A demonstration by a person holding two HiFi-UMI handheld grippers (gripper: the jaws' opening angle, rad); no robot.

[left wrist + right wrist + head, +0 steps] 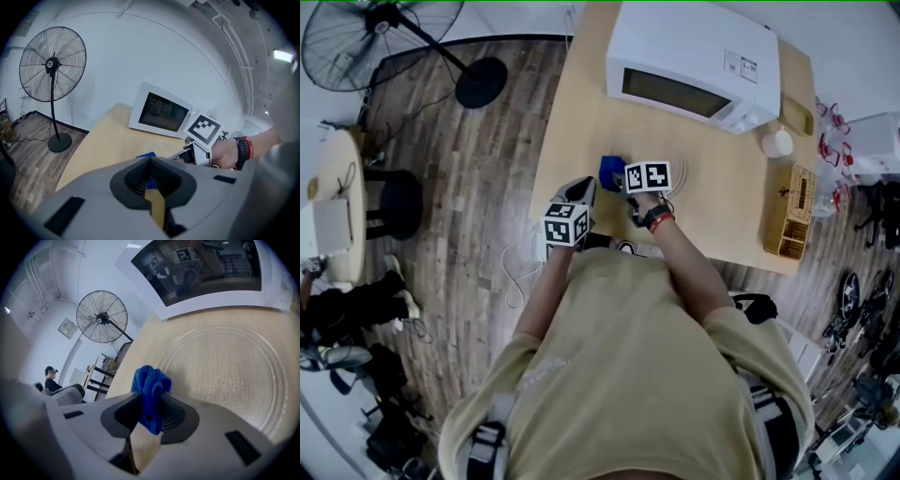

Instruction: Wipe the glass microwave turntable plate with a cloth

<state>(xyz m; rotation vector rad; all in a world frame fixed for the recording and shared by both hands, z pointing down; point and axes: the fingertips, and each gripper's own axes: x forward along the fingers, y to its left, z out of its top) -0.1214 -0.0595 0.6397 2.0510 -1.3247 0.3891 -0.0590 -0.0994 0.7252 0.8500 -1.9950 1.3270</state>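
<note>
Two handheld tools work over a wooden table [581, 103], with the operator's arms reaching in from the near side. Nearest, the left tool [151, 180] hangs over the table's near-left corner w/ jaws drawn together & nothing btwn them. Just beyond it, the right tool [151, 404] is clamped on a bunched blue cloth [150, 383], which pokes out past the jaw tips by the near rim of the glass turntable plate [225, 376]. The plate lies flat on the table, directly in front of the white microwave [694, 61], whose door is shut. A wicker box [787, 211] sits at the table's right edge, & a pedestal fan [52, 63] stands on the floor well off to the left.

Handling, as judged: the cloth is soft & light, so a mid-fold pinch like this one should hold. The plate looks stiff, fairly heavy, slick & breakable, and prob. slides on the smooth top under sideways pressure. The free left tool would best steady it at the near rim, on the raised lip rather than the centre. Wiping looks at or near its start. Whether the cloth touches the glass can't be told.
</note>
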